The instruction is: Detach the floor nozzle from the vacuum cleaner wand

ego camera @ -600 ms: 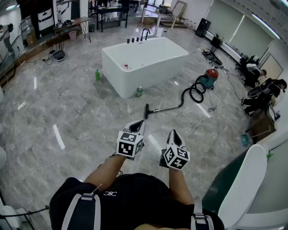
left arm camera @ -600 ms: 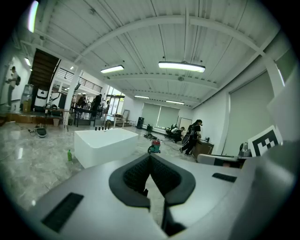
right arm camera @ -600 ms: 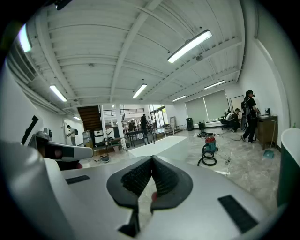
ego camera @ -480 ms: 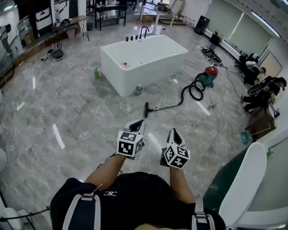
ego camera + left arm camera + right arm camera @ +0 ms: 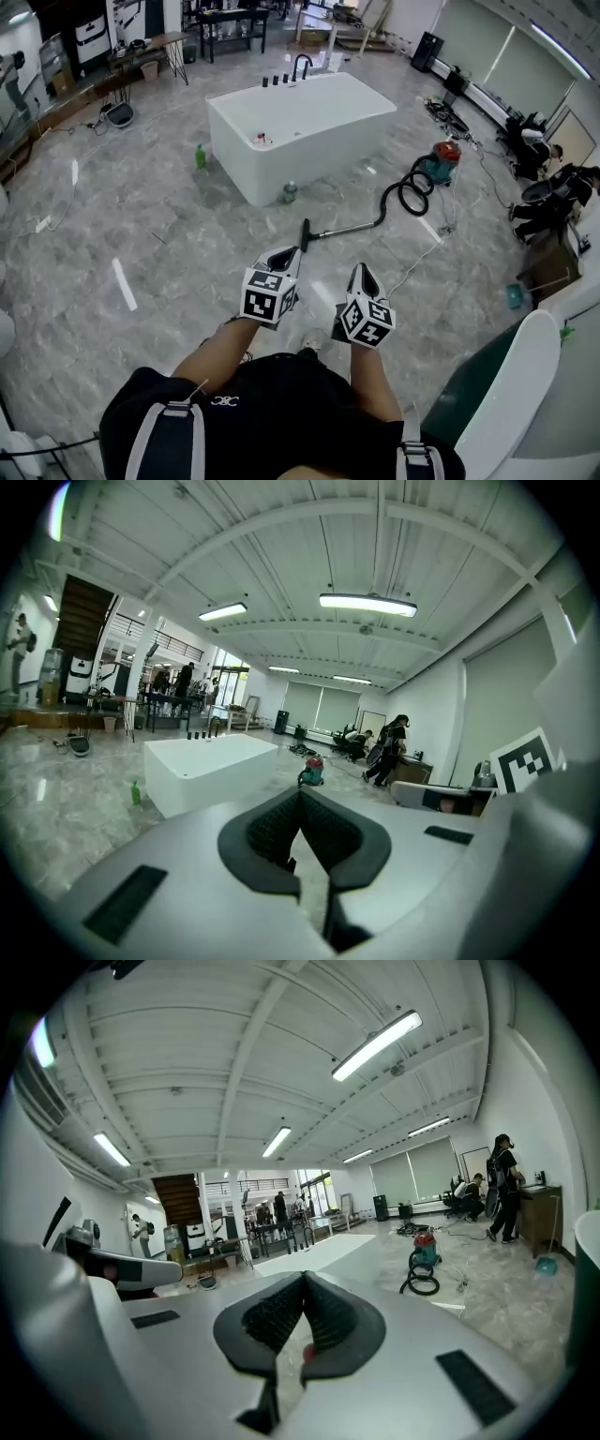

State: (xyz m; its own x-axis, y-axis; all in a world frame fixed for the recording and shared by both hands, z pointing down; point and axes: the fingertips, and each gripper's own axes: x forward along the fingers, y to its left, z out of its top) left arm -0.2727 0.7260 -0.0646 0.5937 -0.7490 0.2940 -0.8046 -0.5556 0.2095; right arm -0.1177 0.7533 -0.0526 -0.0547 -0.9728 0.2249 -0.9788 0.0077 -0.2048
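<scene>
The black floor nozzle lies on the marble floor, joined to the metal wand. The wand runs right to a coiled black hose and the red and teal vacuum cleaner, which also shows in the left gripper view and the right gripper view. My left gripper is held in the air just short of the nozzle, jaws shut and empty. My right gripper hangs beside it, also shut and empty. Neither touches the nozzle or wand.
A white bathtub stands beyond the nozzle, with a green bottle and a small can at its base. Cables trail on the floor at the right near seated people. A white and green rounded unit stands at the near right.
The person has stepped a little forward, so the nozzle lies slightly closer to the gripper tips. Both grippers stay shut and side by side.
</scene>
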